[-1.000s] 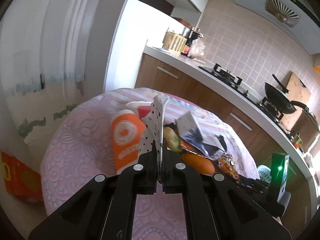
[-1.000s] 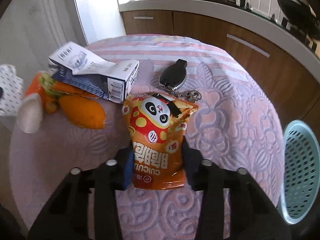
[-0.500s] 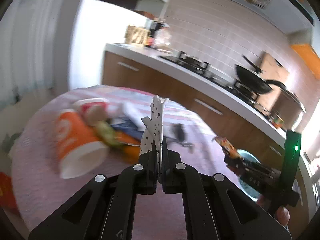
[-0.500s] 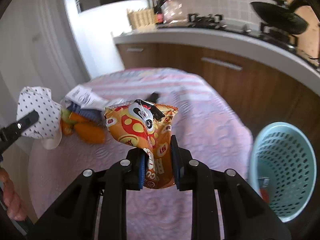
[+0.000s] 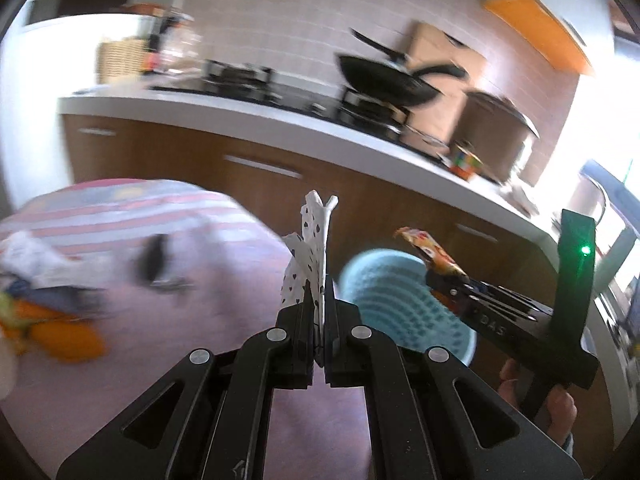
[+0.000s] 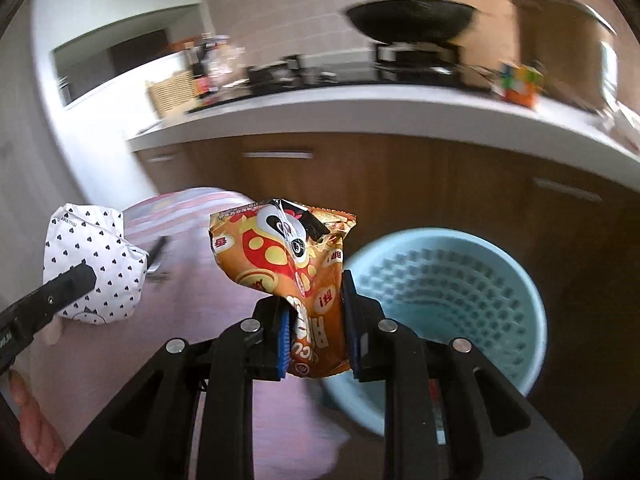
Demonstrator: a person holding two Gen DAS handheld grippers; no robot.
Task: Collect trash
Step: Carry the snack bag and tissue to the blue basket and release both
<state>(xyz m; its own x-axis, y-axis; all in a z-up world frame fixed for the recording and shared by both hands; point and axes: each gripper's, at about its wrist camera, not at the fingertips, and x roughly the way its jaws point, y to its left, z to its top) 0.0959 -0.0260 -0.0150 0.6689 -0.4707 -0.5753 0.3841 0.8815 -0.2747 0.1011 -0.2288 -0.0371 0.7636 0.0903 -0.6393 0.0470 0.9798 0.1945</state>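
Beside table now, bin nearer, snack bag lifted

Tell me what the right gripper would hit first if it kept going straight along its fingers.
Probably the light blue basket: the right gripper, shut on the orange snack bag, points down toward its near rim and open mouth. Nothing else shows between them, though depth is hard to judge in this blurred view.

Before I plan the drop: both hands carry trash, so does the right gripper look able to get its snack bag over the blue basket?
Probably yes. The right gripper grips the snack bag in the air, and the blue basket stands open-mouthed just beyond and lower, with nothing between. The left gripper, holding the dotted paper, stays off to the side.
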